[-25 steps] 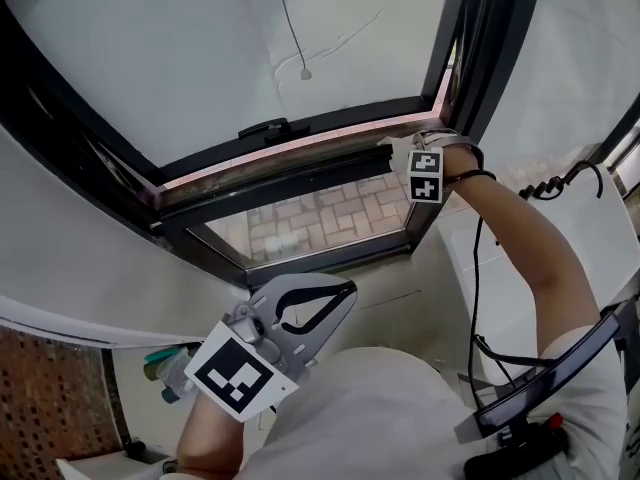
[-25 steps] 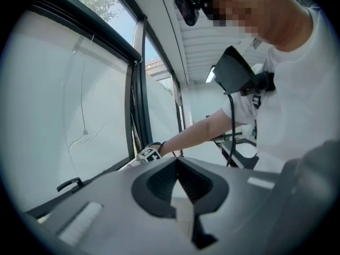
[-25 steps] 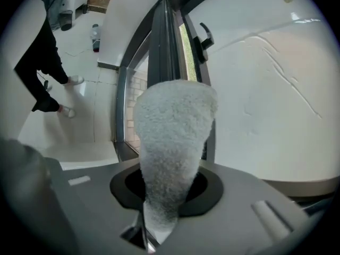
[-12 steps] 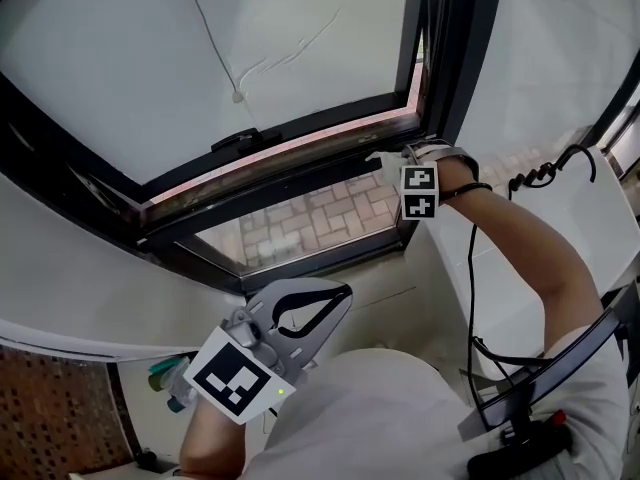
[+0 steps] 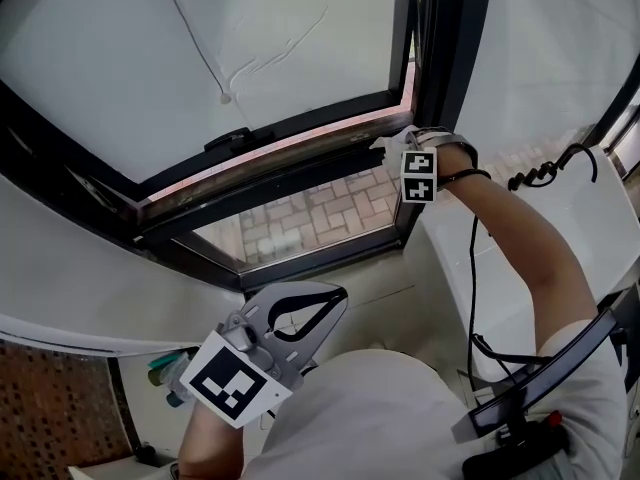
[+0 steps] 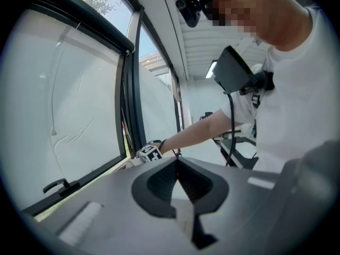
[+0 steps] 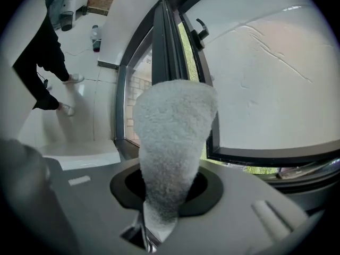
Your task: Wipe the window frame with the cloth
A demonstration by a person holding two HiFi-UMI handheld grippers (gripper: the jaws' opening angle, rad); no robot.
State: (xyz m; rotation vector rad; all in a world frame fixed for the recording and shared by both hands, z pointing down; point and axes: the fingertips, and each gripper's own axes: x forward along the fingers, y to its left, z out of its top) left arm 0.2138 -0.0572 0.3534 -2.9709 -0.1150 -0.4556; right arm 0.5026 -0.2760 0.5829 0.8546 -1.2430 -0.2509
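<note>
The black window frame [image 5: 270,183] crosses the head view, its bottom rail meeting the upright at the right corner. My right gripper [image 5: 392,150] is at that corner, shut on a white fluffy cloth [image 5: 384,145] that lies against the rail; its marker cube [image 5: 420,176] faces up. In the right gripper view the cloth [image 7: 172,137] sticks out of the gripper [image 7: 171,174] and hides the fingertips, with the frame [image 7: 163,52] running away behind it. My left gripper [image 5: 318,308] is low, near my body, shut on nothing; its jaws meet [image 6: 178,161].
A latch handle [image 5: 228,138] sits on the sash rail. A pull cord with a bead [image 5: 222,96] hangs over the white blind. Brick paving [image 5: 300,218] shows through the lower pane. Bottles [image 5: 165,373] stand low left. A person in dark clothes [image 7: 42,52] stands on the white floor.
The head view has swung, so the window sits further left. My right gripper and cloth stay by the frame's right corner, shifted slightly toward it. The left gripper has hardly moved.
</note>
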